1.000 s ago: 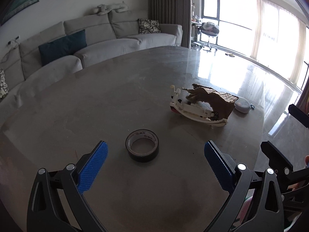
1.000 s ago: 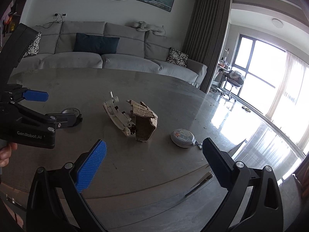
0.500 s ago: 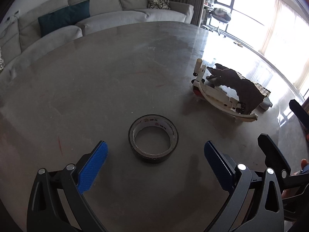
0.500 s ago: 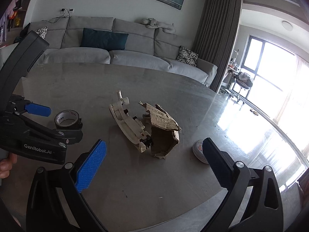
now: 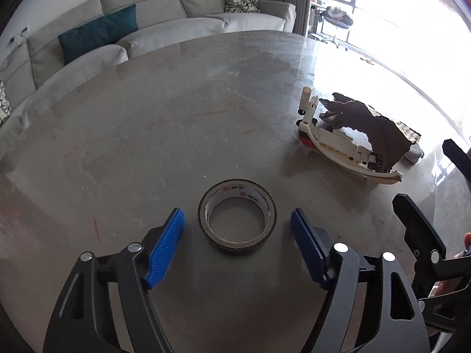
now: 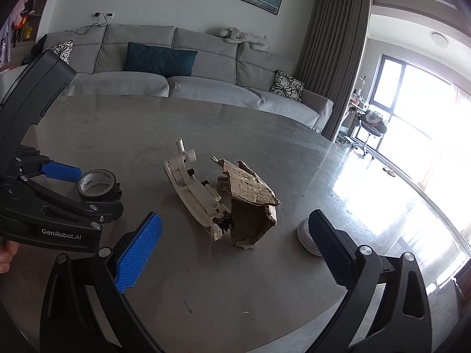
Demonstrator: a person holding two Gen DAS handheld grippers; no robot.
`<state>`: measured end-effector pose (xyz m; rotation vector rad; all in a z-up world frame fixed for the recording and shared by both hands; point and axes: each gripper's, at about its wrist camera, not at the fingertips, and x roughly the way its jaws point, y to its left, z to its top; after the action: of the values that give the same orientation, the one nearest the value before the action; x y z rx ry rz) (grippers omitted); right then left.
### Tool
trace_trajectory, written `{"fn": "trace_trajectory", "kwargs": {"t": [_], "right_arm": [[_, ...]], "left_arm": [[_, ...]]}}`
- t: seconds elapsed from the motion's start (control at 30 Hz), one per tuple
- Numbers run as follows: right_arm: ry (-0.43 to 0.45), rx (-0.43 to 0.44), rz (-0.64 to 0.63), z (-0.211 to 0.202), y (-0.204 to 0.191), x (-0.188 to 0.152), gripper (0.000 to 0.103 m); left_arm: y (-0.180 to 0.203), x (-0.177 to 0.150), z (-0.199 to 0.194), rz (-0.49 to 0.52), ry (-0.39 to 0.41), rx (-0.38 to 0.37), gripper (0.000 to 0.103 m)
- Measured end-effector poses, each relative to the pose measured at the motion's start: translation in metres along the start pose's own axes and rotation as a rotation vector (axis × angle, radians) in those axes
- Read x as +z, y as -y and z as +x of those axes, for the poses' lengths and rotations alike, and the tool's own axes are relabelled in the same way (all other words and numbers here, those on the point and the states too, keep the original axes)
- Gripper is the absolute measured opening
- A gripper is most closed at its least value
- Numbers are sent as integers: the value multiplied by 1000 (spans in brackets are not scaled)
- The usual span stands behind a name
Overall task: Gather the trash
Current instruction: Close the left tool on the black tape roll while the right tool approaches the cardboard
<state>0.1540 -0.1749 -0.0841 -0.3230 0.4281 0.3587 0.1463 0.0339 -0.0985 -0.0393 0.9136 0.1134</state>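
A black tape roll (image 5: pixel 237 216) lies flat on the grey round table (image 5: pixel 164 123). My left gripper (image 5: pixel 237 229) is open, its blue pads on either side of the roll without touching it; it also shows in the right wrist view (image 6: pixel 97 186). A torn brown cardboard piece (image 6: pixel 250 203) and a white plastic curved part (image 6: pixel 197 194) lie together at mid-table. My right gripper (image 6: pixel 235 235) is open and empty, just short of the cardboard. A small round white lid (image 6: pixel 306 234) sits partly hidden behind the right finger.
A grey sofa (image 6: pixel 176 79) with cushions runs behind the table. Bright windows and a chair (image 6: pixel 372 120) are at the right. The table's near edge is under my right gripper.
My left gripper came down and forward over the tape roll and its jaws narrowed around it. My right gripper moved closer to the cardboard and plastic part.
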Motion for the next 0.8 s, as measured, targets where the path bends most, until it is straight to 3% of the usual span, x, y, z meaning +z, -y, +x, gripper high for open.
{"fn": "trace_trajectory", "kwargs": {"t": [0.07,0.1,0.8], "right_arm": [[1,2,3,0,2,-1,99],[-1,3,2,-1,2,-2,99],[2,2,-13,13,6,4,99]], "left_arm": [[0,1,-2,3,9,-3,52],[0,1,-3,6,11,-8,50],[8,10,-37,59,142,29,50]]}}
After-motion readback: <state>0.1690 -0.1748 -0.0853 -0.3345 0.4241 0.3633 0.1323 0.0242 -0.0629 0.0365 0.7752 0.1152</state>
